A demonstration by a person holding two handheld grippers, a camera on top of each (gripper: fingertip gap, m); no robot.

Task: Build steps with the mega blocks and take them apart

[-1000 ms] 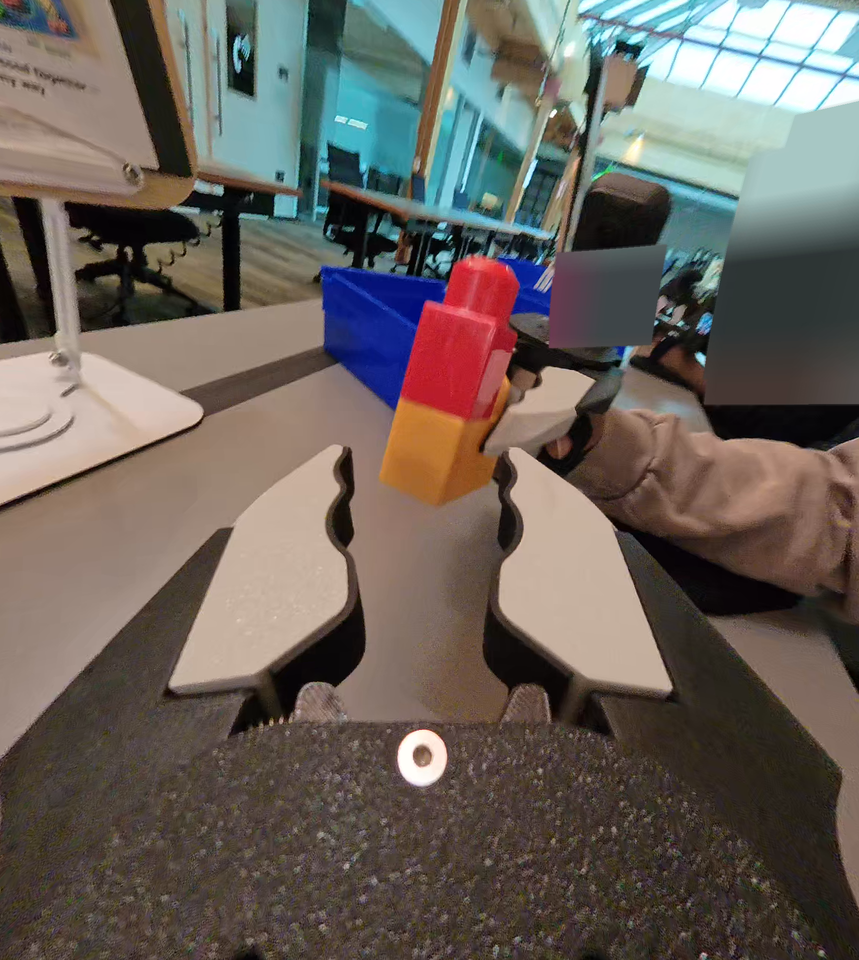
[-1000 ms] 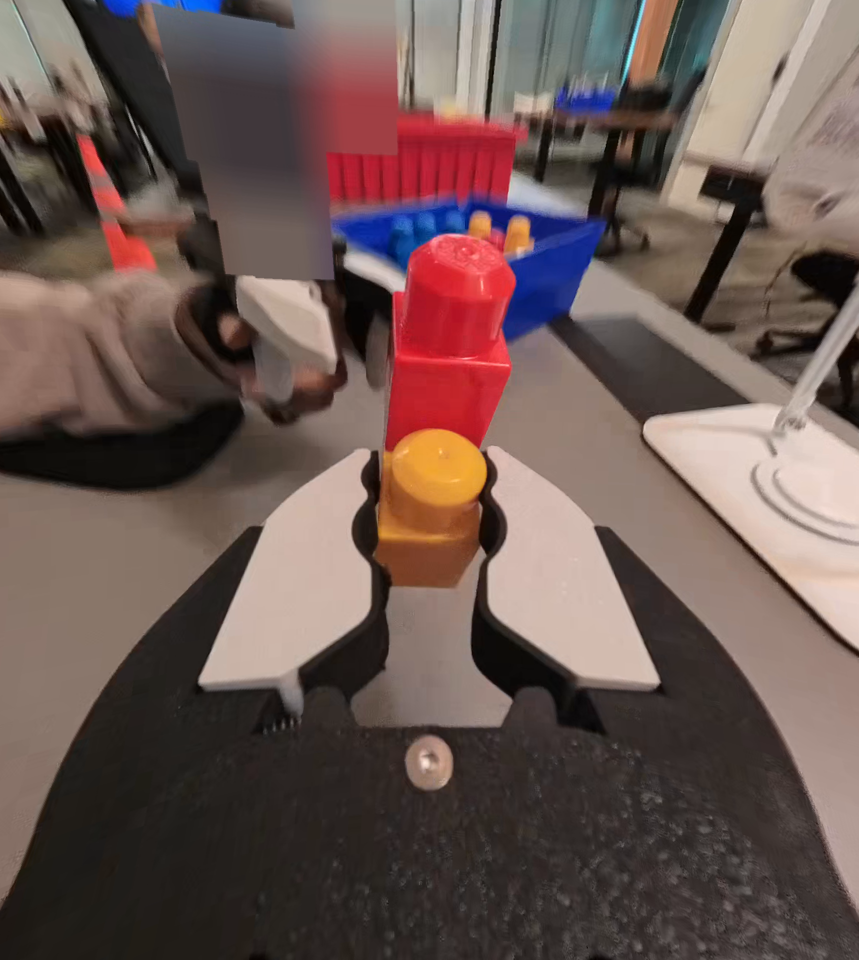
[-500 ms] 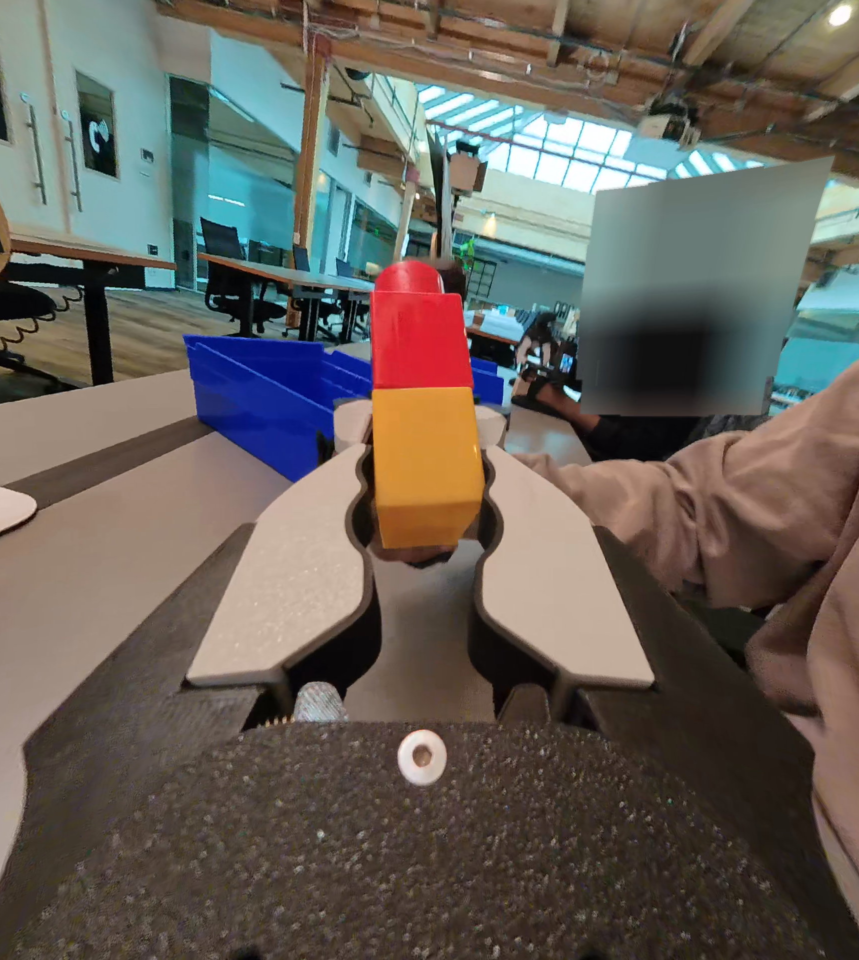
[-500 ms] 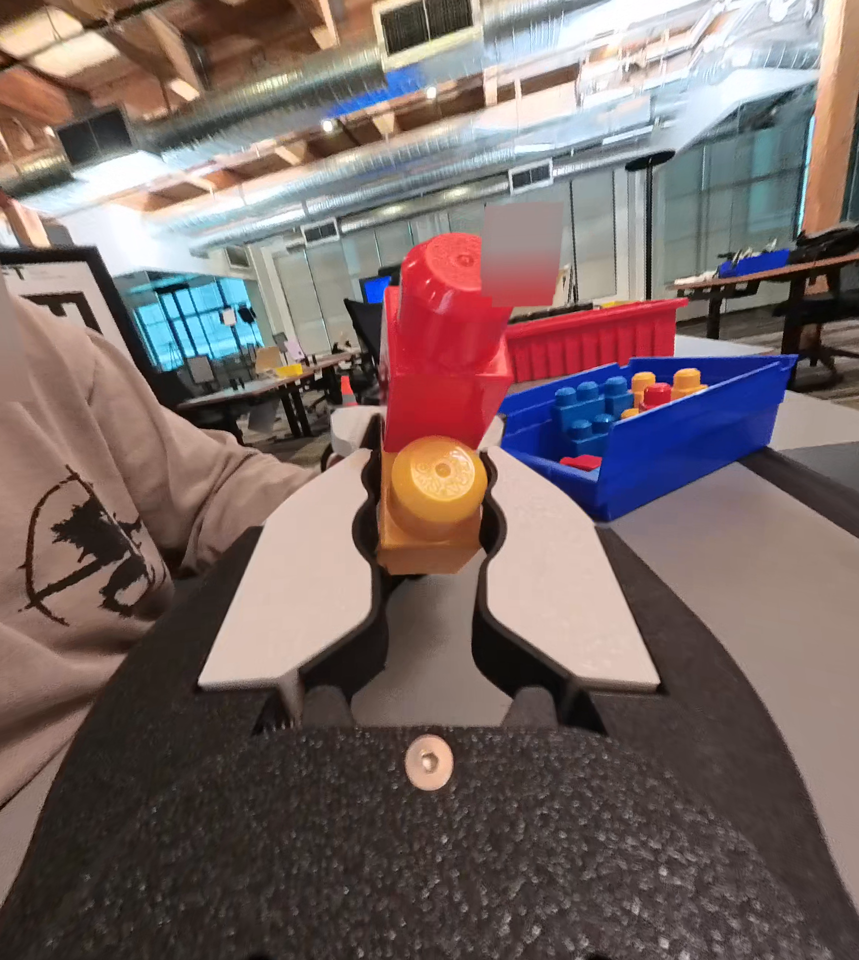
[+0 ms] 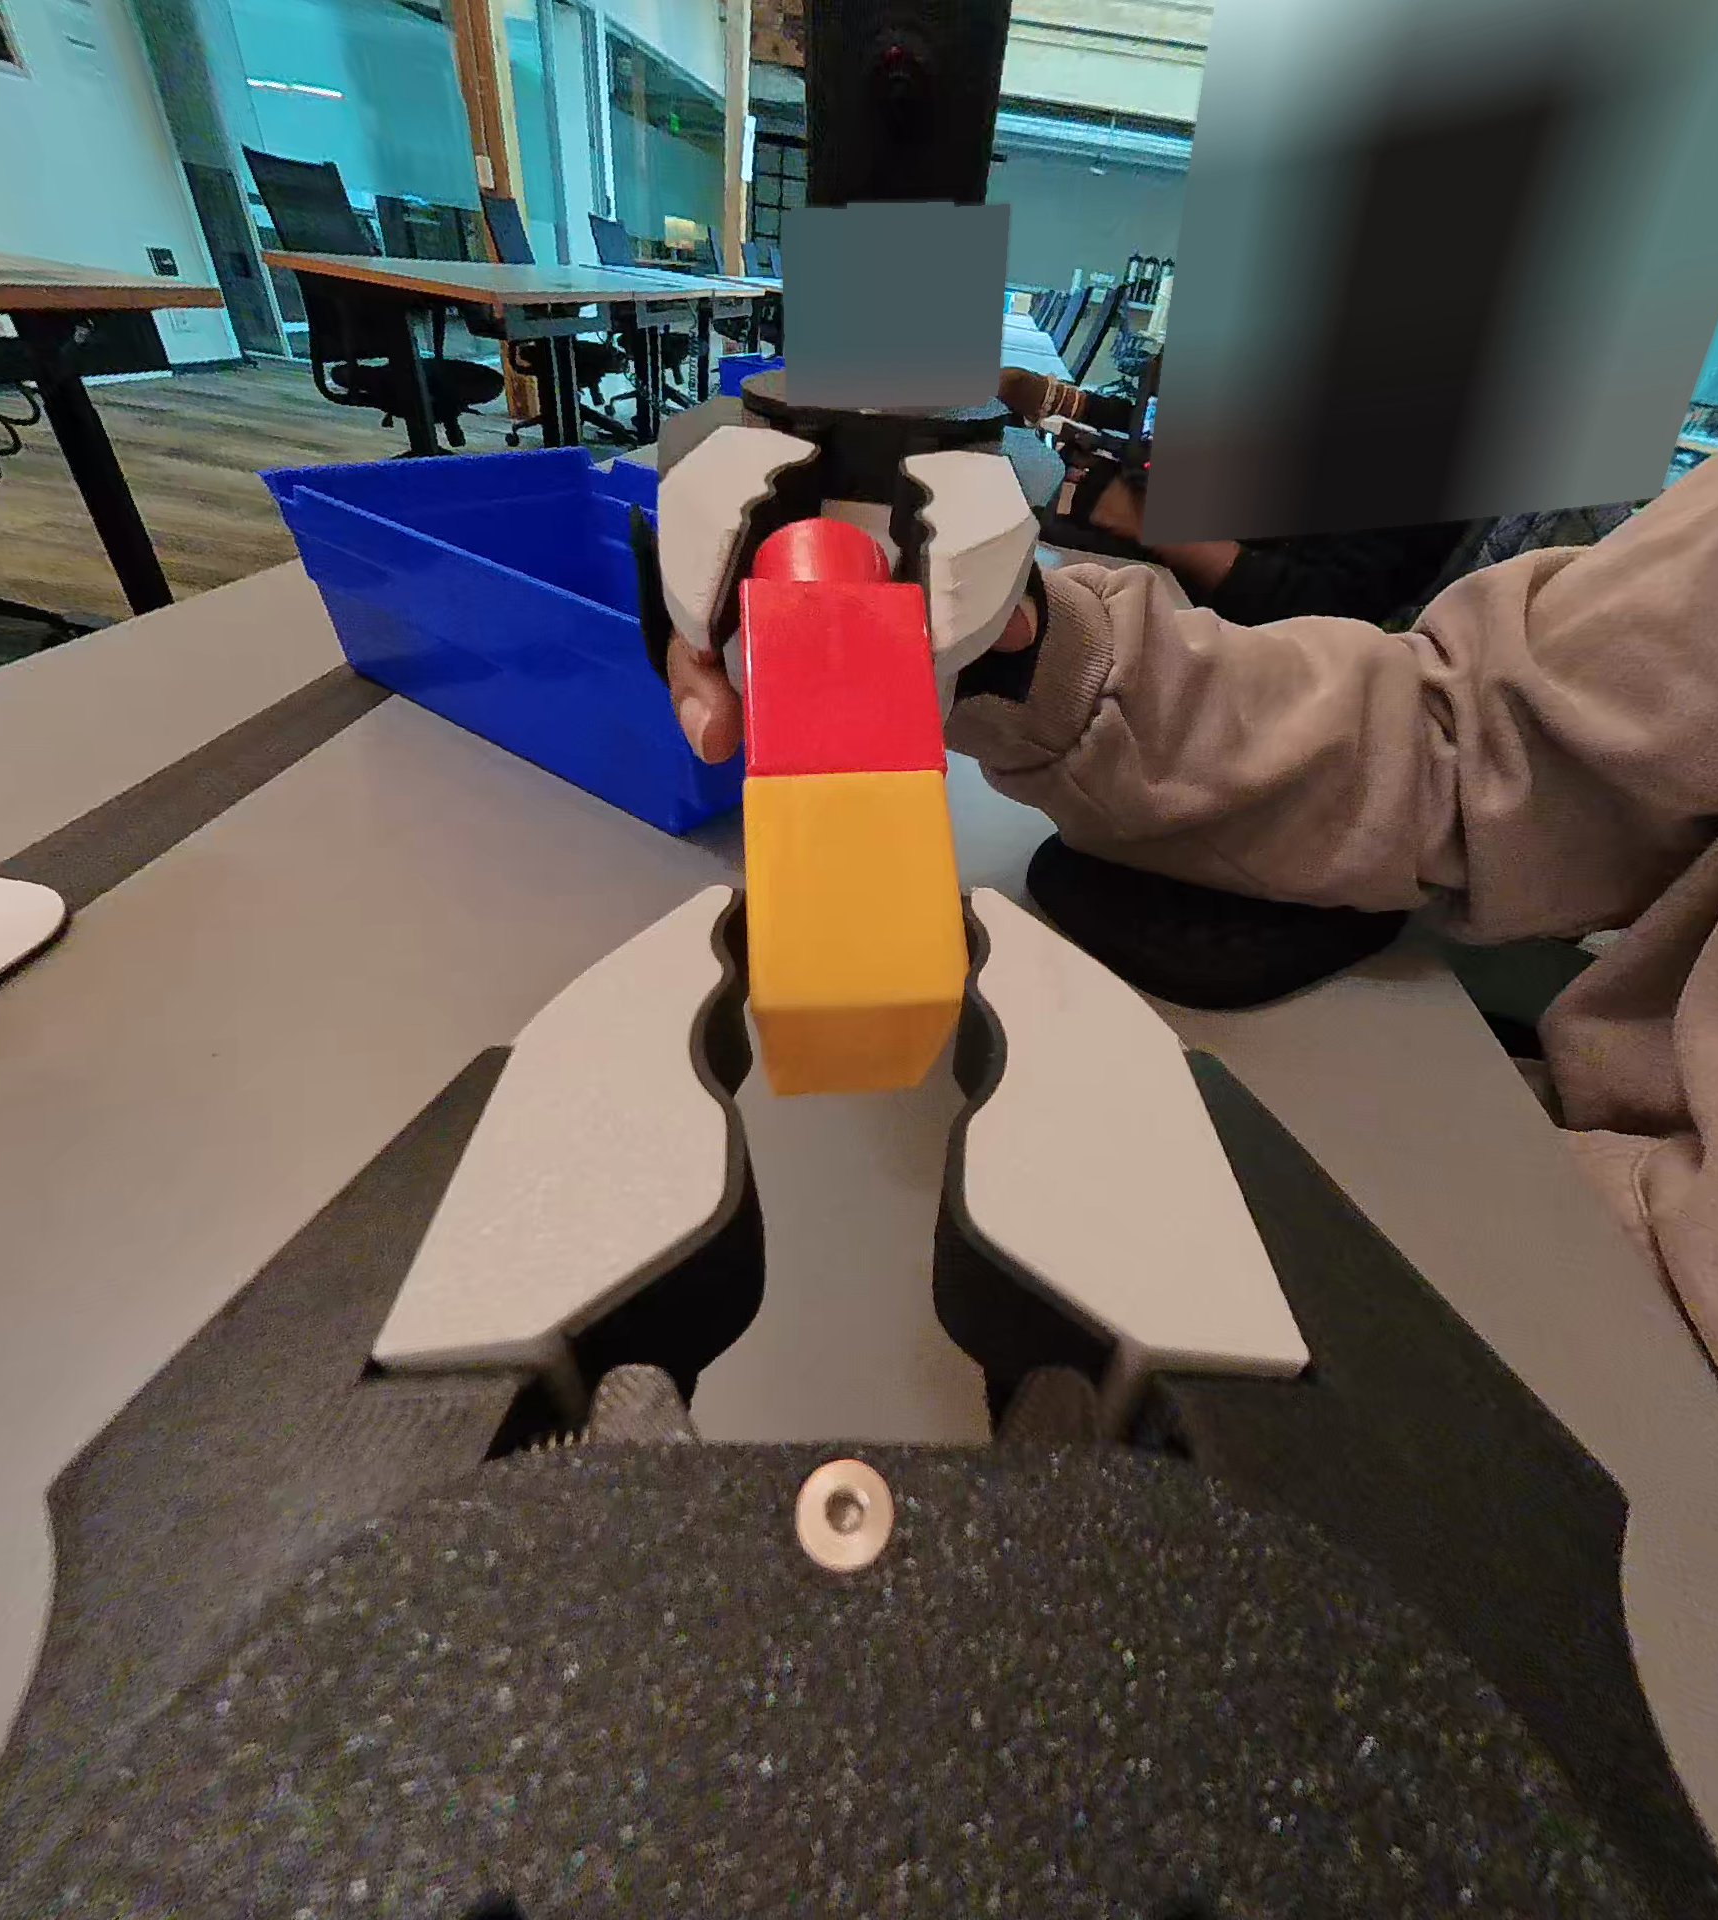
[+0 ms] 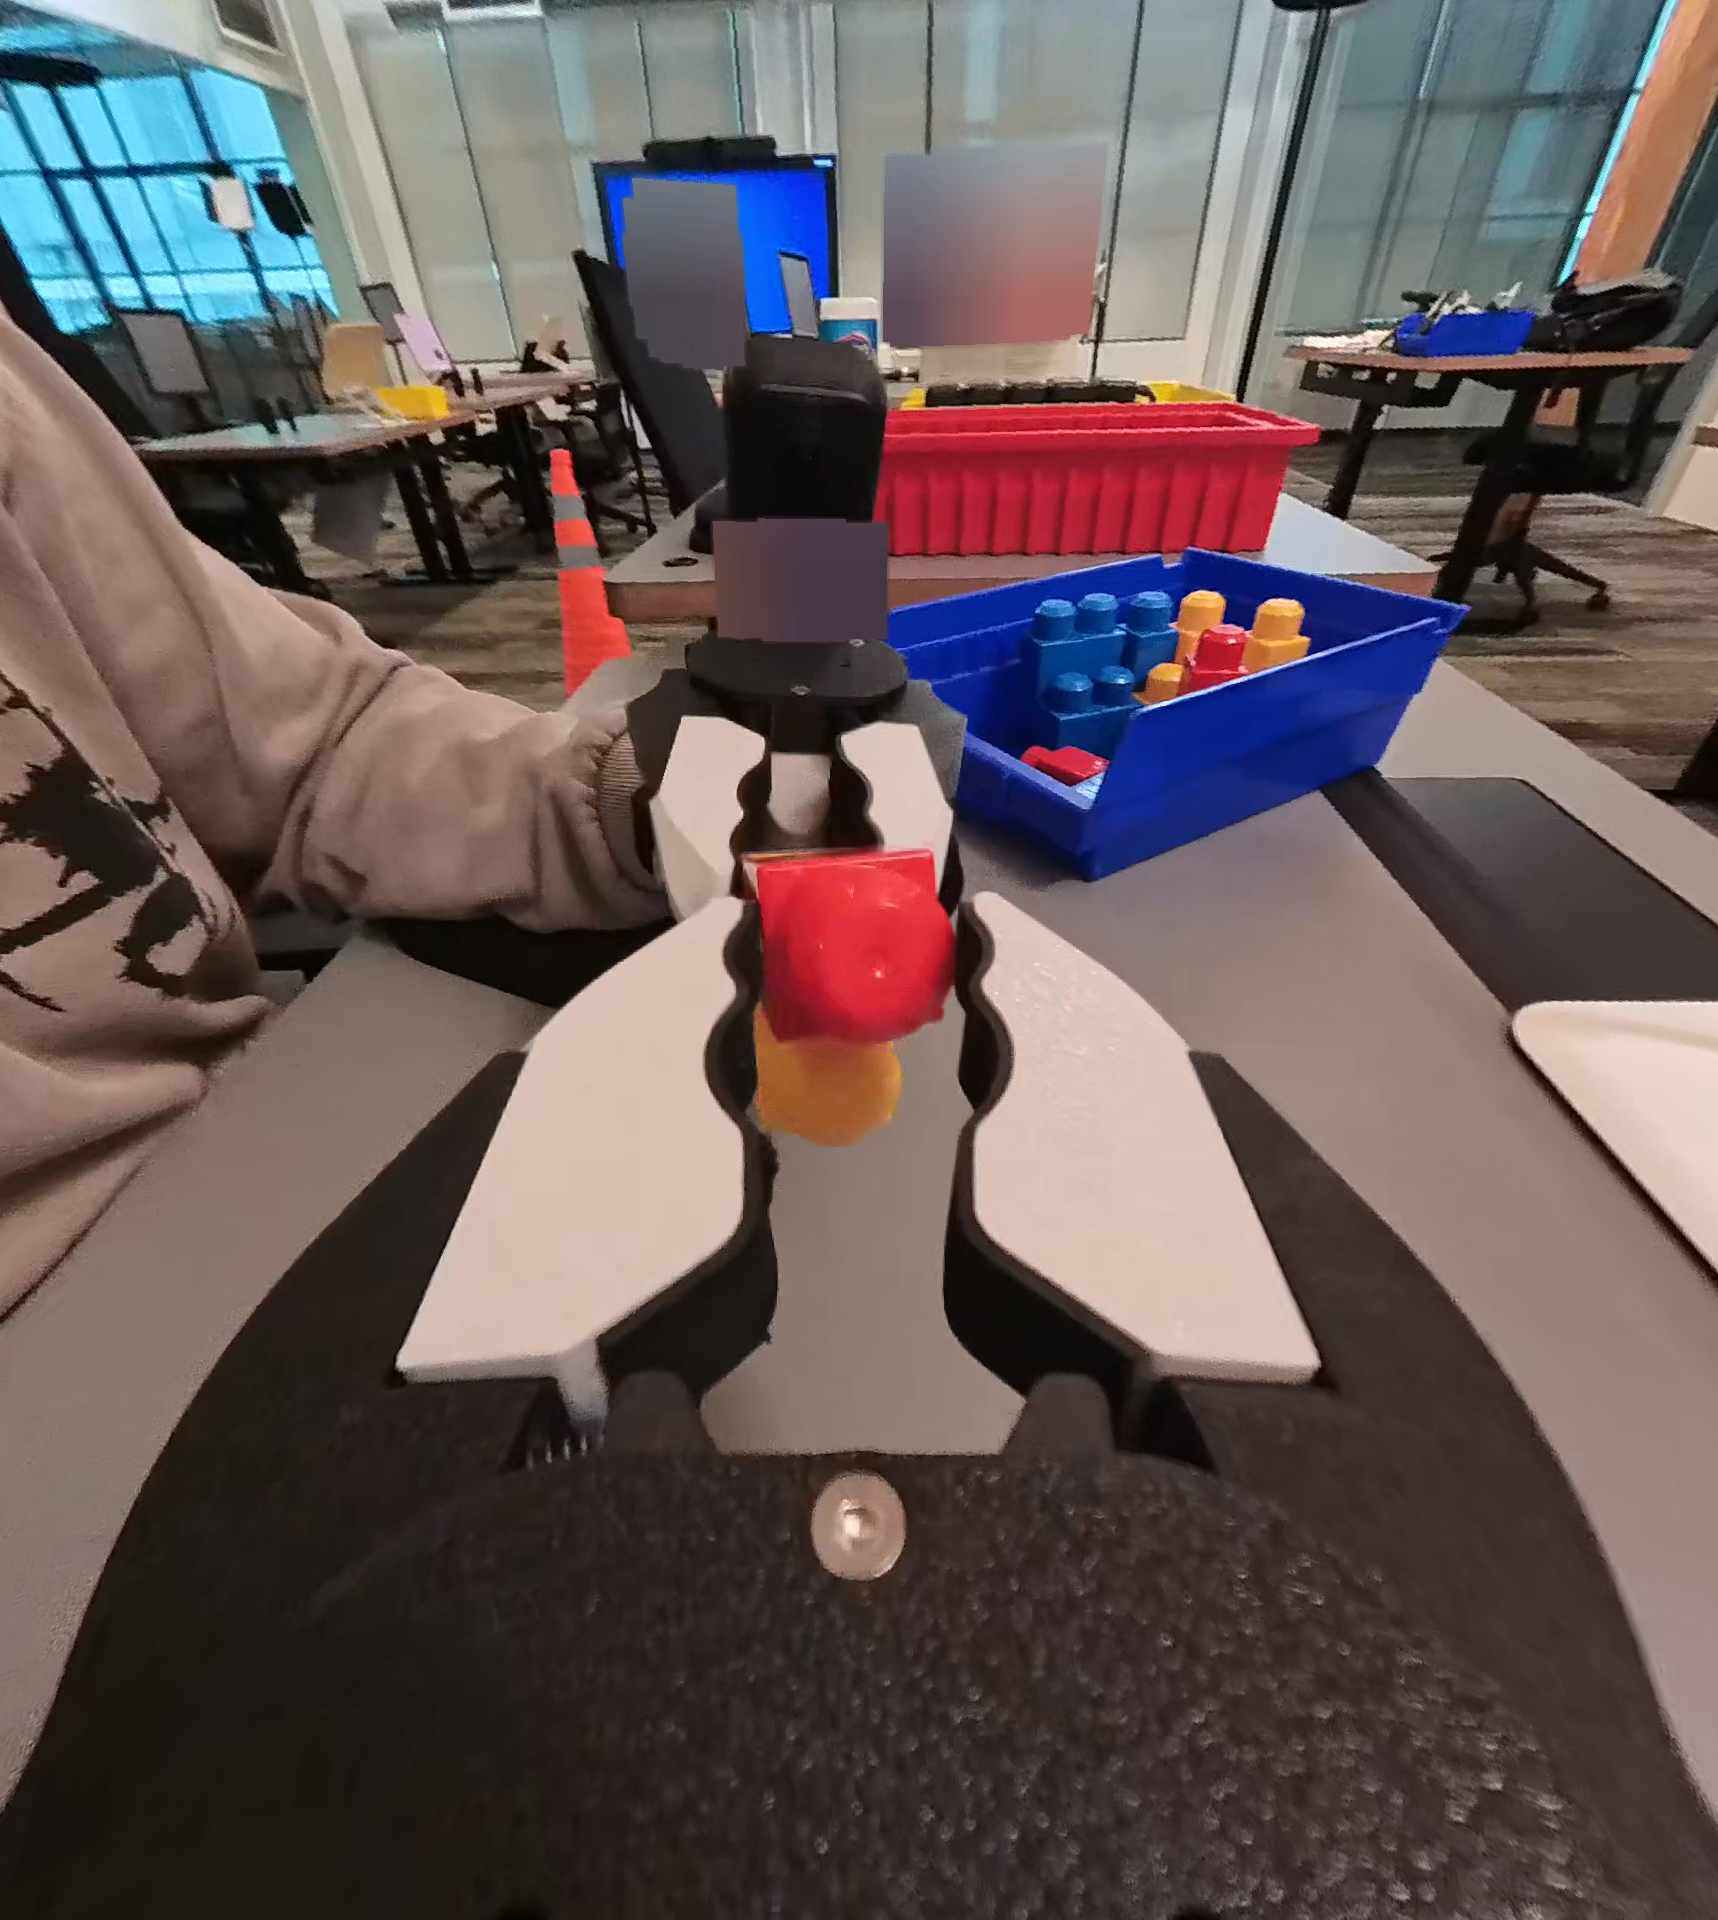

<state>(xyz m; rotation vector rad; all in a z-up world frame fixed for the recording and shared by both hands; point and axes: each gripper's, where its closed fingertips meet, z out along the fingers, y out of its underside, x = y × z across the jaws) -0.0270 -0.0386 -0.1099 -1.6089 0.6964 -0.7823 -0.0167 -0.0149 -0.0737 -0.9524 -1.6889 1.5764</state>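
Block pair [image 5: 844,831] spans left claw [image 5: 847,971] and right claw [image 6: 853,982]

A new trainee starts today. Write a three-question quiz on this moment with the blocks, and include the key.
1. Which block do the left tongs clamp?
A. red block
B. yellow block
C. blue block
2. True or false: the blue bin is empty.
3. Fill in: the right tongs grip the ___ block.

Key
1. B
2. False
3. red
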